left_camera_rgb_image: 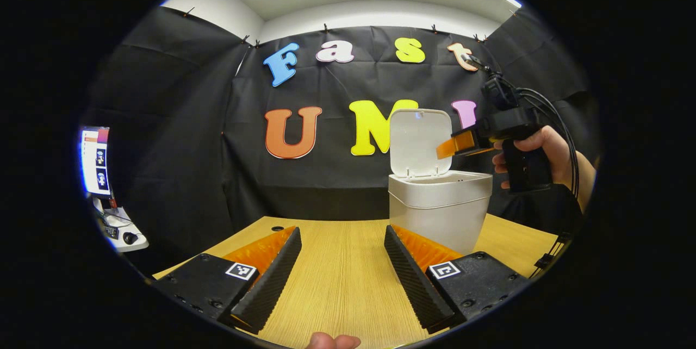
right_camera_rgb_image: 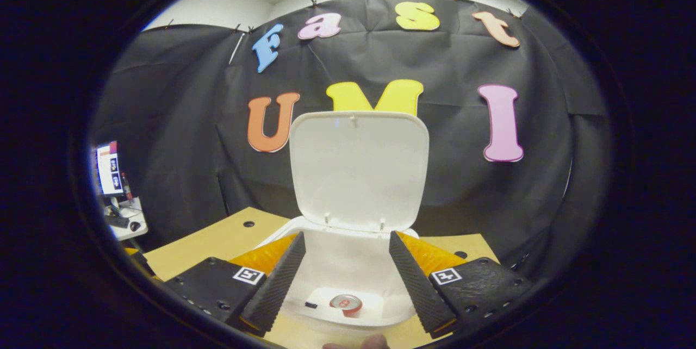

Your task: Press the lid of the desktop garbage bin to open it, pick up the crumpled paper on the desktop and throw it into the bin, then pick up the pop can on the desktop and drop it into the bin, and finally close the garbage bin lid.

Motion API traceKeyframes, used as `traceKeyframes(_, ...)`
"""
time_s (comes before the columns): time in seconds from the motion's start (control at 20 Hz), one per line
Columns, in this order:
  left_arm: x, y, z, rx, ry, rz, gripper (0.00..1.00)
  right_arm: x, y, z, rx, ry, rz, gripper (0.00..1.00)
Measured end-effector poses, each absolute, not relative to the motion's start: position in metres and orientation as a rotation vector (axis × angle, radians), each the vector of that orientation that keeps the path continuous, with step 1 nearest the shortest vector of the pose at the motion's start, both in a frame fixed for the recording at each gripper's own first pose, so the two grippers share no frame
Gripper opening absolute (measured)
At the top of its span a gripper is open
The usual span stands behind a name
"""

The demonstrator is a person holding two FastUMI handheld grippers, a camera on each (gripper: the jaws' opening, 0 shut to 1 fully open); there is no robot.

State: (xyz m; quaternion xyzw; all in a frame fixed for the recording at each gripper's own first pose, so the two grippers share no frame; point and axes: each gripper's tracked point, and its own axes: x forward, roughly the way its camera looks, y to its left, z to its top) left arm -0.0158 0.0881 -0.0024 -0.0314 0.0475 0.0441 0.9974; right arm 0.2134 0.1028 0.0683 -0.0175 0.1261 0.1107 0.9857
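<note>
Left gripper view: hovering low over the wooden desk point(left_camera_rgb_image: 342, 278), left gripper point(left_camera_rgb_image: 342, 275) with fingers spread wide apart and nothing between them. Standing to the right on the desk, white garbage bin point(left_camera_rgb_image: 437, 213) with lid point(left_camera_rgb_image: 418, 142) tilted up and open. Reaching in from the right above the bin's opening, right gripper point(left_camera_rgb_image: 451, 148) held by a hand point(left_camera_rgb_image: 544, 153); from this angle, impossible to tell how its fingers are standing. Sitting far off at the left edge, a monitor point(left_camera_rgb_image: 95, 161) on a small side table.

Right gripper view: looking down into the open garbage bin point(right_camera_rgb_image: 348, 262), right gripper point(right_camera_rgb_image: 348, 278) hanging just above the rim with fingers spread and gripping nothing. Lying at the bottom inside the bin, pop can point(right_camera_rgb_image: 346, 303), top end facing up. Standing upright behind the opening, lid point(right_camera_rgb_image: 359, 167). Showing on either side of the bin, desk point(right_camera_rgb_image: 212, 243)
</note>
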Motion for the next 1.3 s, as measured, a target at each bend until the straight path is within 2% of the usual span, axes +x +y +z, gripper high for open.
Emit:
traceKeyframes(0.45,-0.009,0.085,-0.021,-0.099,0.113,0.094,0.99,0.208,0.111,0.155,-0.019,0.103,0.198,0.95)
traceKeyframes(1.1,0.006,0.106,0.003,-0.099,0.077,0.109,0.99,0.288,0.128,0.216,-0.064,0.001,0.137,0.94)
traceKeyframes(1.3,0.008,0.116,0.011,-0.103,0.071,0.133,0.99,0.31,0.136,0.222,-0.063,-0.016,0.139,0.96)
